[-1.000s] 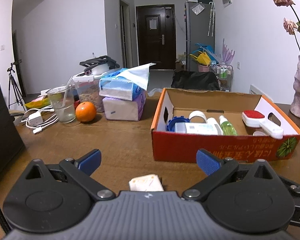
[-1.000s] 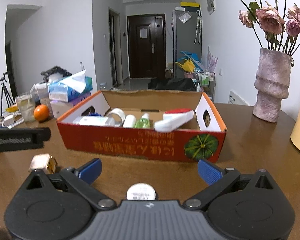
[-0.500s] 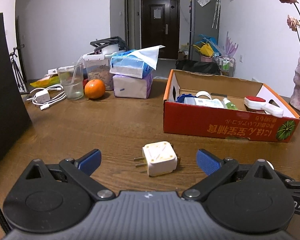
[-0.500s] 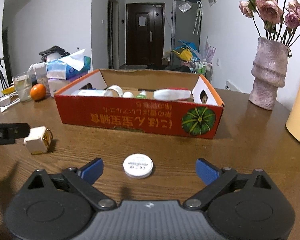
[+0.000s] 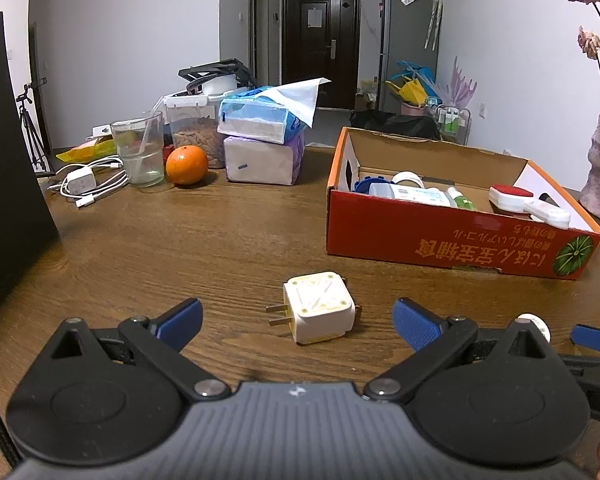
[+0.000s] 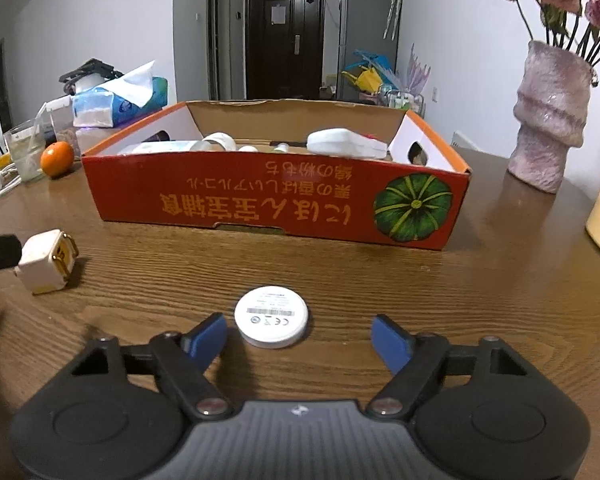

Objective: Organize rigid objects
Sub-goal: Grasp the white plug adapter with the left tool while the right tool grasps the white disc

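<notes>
Brown wood-grain desk [image 6: 500, 280]. Lying directly on it: red cardboard box [image 6: 276, 204] mid-desk; white plug adapter [image 5: 319, 307] and white round disc [image 6: 271, 316] toward the near edge; orange [image 5: 187, 164], glass [image 5: 139, 152], tissue packs [image 5: 262, 160] and cables [image 5: 88, 184] toward the far left corner; vase [image 6: 548, 116] far right.

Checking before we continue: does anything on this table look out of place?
Yes. A white plug adapter lies tipped on its side, and a white round disc sits loose on the table, both outside the red cardboard box.

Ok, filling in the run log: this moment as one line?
left tongs: open around plug adapter | right tongs: closing, white disc not gripped | box: partly filled
</notes>
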A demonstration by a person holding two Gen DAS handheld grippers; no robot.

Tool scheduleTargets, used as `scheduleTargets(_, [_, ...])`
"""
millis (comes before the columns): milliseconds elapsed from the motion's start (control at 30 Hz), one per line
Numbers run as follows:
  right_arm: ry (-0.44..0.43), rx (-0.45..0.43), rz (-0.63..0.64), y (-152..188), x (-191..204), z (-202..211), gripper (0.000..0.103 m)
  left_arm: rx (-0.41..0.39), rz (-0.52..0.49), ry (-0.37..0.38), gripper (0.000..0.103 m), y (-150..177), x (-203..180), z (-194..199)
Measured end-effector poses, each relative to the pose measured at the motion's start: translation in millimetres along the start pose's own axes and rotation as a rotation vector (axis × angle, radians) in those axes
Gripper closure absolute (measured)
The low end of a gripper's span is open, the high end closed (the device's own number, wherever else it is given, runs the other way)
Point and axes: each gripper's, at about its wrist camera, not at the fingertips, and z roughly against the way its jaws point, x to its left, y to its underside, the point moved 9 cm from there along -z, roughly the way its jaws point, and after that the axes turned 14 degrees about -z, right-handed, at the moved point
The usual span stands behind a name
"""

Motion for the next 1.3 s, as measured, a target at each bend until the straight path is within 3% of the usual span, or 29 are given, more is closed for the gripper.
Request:
scheduleTargets(67, [-0.008, 0.000, -0.005, -1, 2, -2, 0.031, 0.004, 0.000, -0.001, 0.000, 1, 0, -1])
scheduleTargets(133, [-0.017, -0.006, -0.003, -2, 4, -1, 0.043, 0.008, 0.000, -0.001, 0.000, 1, 0, -2])
scheduleTargets(167, [-0.027, -0.011, -0.002, -2, 5, 0, 0.060, 0.010, 0.000, -0.001, 0.000, 2, 0, -3])
scheduleTargets(200, [-0.038, -0.015, -0.001, -2, 6, 1, 0.064, 0.011, 0.001, -0.001, 0.000, 2, 0, -3])
scheduleTargets(567, [-0.051, -0.048, -0.038, -6, 2, 10, 0.065, 0.018, 0.011, -0.003, 0.000, 3, 2, -14])
scheduleTargets(867, [-0.043, -0.080, -0.066, -13, -4, 15, 0.065, 0.059, 0.060, 0.008, 0.000, 0, -1, -46])
scheduleTargets(1300, [-0.050, -0.077, -0.074, -14, -5, 15, 0.065, 0.179, 0.077, -0.055, 0.000, 4, -8, -87])
